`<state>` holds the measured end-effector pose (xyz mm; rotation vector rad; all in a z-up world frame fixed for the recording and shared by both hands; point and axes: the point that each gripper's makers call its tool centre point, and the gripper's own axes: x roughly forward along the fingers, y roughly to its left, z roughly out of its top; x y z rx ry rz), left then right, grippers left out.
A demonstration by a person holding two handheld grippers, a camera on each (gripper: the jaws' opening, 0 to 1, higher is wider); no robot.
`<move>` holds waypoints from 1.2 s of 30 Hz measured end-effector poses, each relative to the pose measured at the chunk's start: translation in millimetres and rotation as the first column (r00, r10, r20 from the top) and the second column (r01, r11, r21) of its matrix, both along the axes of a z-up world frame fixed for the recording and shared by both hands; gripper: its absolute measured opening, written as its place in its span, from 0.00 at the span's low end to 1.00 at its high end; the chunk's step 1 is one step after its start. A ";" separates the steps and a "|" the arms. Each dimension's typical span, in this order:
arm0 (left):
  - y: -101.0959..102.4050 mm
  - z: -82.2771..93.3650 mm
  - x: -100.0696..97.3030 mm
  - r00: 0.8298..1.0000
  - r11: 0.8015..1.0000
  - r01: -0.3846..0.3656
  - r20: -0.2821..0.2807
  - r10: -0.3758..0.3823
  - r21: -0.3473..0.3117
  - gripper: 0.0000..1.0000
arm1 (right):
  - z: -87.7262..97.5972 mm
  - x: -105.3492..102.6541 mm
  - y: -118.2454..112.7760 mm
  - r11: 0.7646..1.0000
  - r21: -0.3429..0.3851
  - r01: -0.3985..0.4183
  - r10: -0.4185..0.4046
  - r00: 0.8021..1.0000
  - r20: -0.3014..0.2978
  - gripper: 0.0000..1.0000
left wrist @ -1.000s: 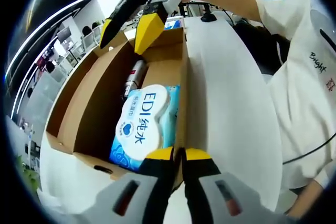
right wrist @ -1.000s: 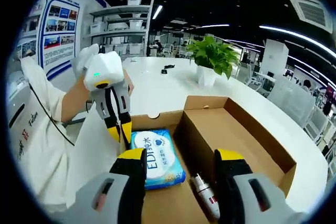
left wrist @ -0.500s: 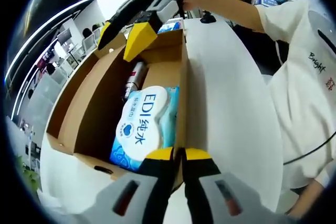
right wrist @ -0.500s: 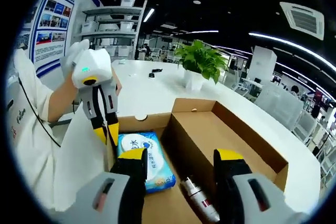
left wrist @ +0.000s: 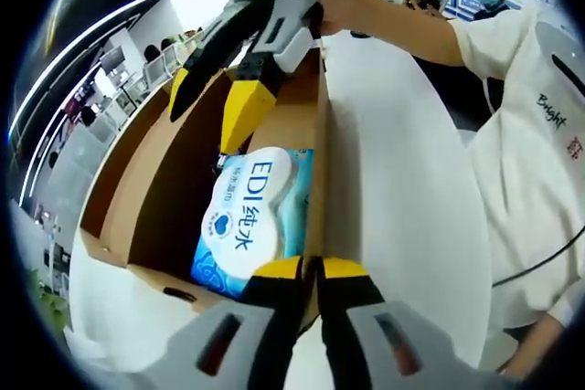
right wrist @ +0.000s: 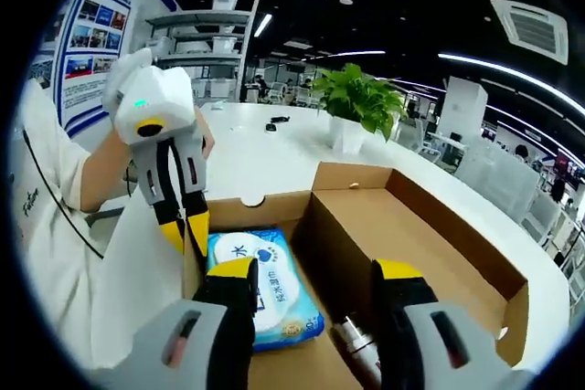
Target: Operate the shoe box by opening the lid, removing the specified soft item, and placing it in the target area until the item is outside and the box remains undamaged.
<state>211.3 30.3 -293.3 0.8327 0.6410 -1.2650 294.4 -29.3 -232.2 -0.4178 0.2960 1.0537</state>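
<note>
The shoe box [left wrist: 164, 171] lies open, brown inside, with its white lid [left wrist: 393, 180] folded out flat beside it. A blue and white pack of wipes [left wrist: 251, 216] lies in the box against one wall. My left gripper [left wrist: 311, 269] is shut on the top edge of that wall, also seen from the right gripper view [right wrist: 187, 233]. My right gripper [left wrist: 203, 130] hangs open over the far end of the box, one yellow finger [left wrist: 242, 111] just above the pack. In its own view the right gripper [right wrist: 313, 273] stands open over the pack [right wrist: 270, 280].
A small metal bottle [right wrist: 352, 340] lies on the box floor beside the pack. A potted plant [right wrist: 361, 102] stands on the white table [right wrist: 265, 152] behind the box. The person in a white shirt [left wrist: 539, 134] stands close on the lid side.
My right gripper has come down into the box, closer to the pack of wipes, and stays open. The left gripper has kept its hold on the wall edge.
</note>
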 end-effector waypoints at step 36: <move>-0.9 0.0 -0.9 1.000 1.000 0.023 0.004 -0.023 -0.010 0.05 | 30.1 -7.1 -71.0 0.978 0.049 0.202 -0.206 0.975 0.088 0.49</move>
